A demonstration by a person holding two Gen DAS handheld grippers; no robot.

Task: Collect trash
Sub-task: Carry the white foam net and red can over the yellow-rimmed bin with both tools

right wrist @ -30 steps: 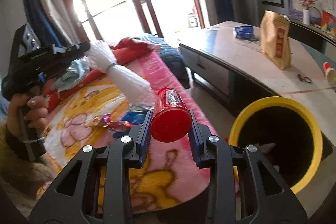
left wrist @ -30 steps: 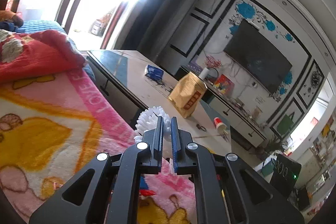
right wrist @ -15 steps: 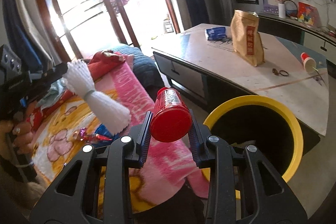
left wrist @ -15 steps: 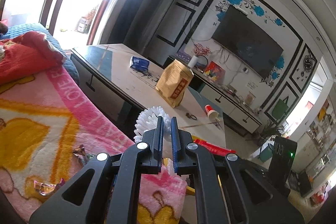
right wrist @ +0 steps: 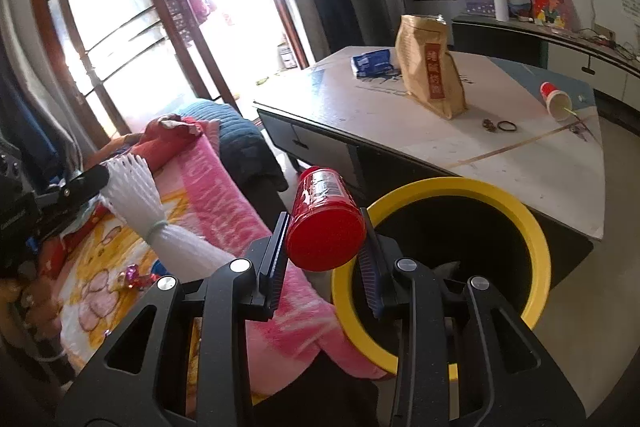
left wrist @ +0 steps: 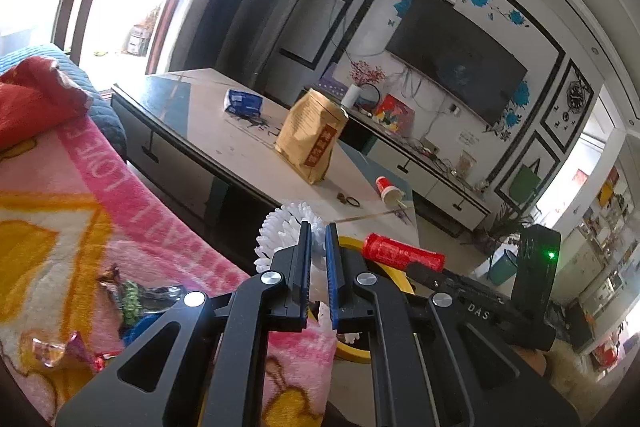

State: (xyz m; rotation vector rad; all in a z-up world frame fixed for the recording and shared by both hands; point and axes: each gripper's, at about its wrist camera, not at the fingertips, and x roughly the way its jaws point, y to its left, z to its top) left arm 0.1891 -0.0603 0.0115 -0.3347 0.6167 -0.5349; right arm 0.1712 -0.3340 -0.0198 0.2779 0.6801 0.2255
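My left gripper point(left wrist: 316, 227) is shut on a white foam net sleeve point(left wrist: 280, 231), which fans out past the fingertips. In the right wrist view that same sleeve point(right wrist: 136, 195) hangs from the left gripper point(right wrist: 102, 177) above the pink blanket point(right wrist: 224, 195). My right gripper point(right wrist: 326, 223) is shut on a red can point(right wrist: 320, 195) held lengthwise, its base facing the camera. The can point(left wrist: 400, 253) also shows in the left wrist view, just above the bin. The black bin with a yellow rim point(right wrist: 532, 227) stands just right of the can, and its rim point(left wrist: 352, 353) shows below my left fingers.
Candy wrappers point(left wrist: 60, 347) lie on the blanket, and some point(right wrist: 138, 277) show left of my right fingers. Behind the bin, a low table point(right wrist: 520, 155) carries a brown paper bag point(right wrist: 432, 75), a blue packet point(right wrist: 372, 63) and a tipped red paper cup point(right wrist: 554, 99).
Both grippers have swung toward the bin, which now looms larger in the right view. The red can and right gripper have come into the left wrist view. Both grips are unchanged.
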